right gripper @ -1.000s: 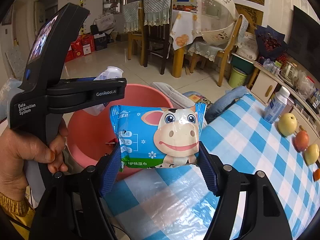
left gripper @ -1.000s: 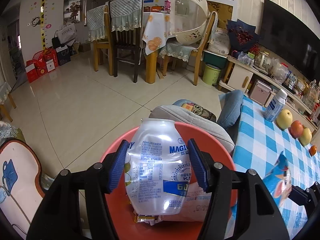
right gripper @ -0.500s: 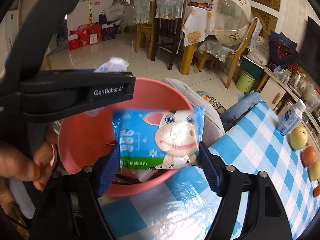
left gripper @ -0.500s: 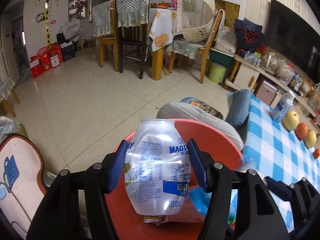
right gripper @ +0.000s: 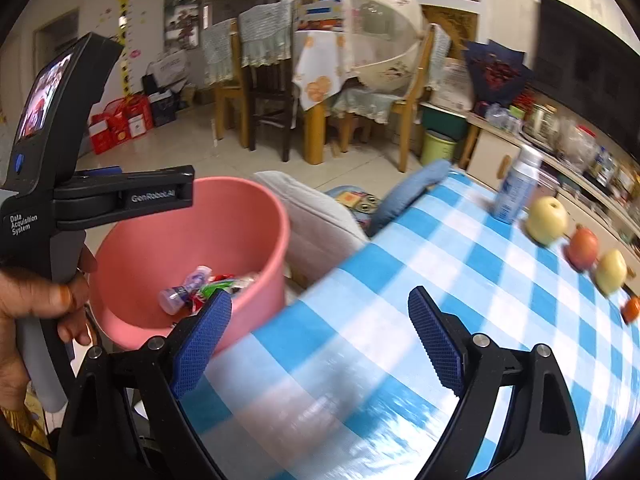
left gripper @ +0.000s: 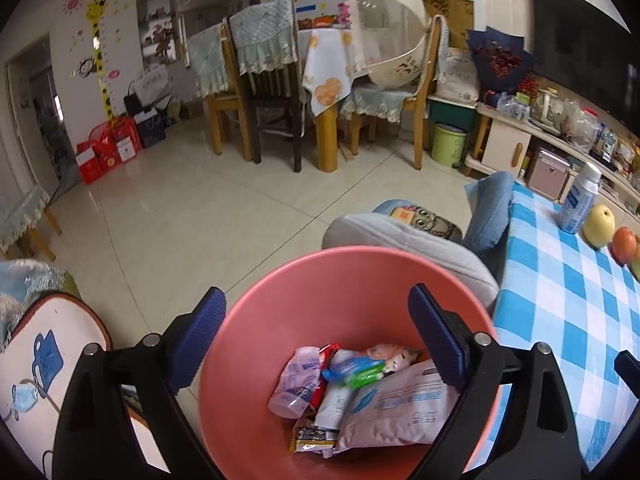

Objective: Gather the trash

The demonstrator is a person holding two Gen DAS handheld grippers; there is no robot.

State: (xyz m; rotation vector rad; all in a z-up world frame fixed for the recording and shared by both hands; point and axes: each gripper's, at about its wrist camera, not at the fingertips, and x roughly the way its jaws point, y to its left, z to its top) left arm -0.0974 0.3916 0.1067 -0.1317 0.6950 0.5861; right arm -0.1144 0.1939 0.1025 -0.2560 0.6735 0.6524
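Note:
My left gripper (left gripper: 316, 300) hangs over the pink bin (left gripper: 348, 280), its jaws opening with nothing between them. Down in the bin lie a crushed clear plastic bottle (left gripper: 296, 384), a blue-green wipes packet (left gripper: 356, 370), a pale pink pack (left gripper: 400, 408) and other wrappers. My right gripper (right gripper: 320, 302) is over the blue checked tablecloth (right gripper: 440, 264), its jaws also opening and empty. In the right wrist view the bin (right gripper: 192, 240) stands to the left, off the table's edge, with the bottle (right gripper: 182, 290) inside. A hand (right gripper: 32, 312) there holds the left tool.
On the table's far side stand a white-blue bottle (right gripper: 516, 188) and a row of fruit (right gripper: 546, 220). A grey cushion (left gripper: 404, 240) and a blue one (left gripper: 488, 212) lie behind the bin. Dining chairs, a table and a green pail (left gripper: 450, 144) are across the tiled floor.
The left gripper let go of the crushed bottle, which dropped into the bin. The right gripper released the cow-print wipes packet over the bin and swung right, over the table.

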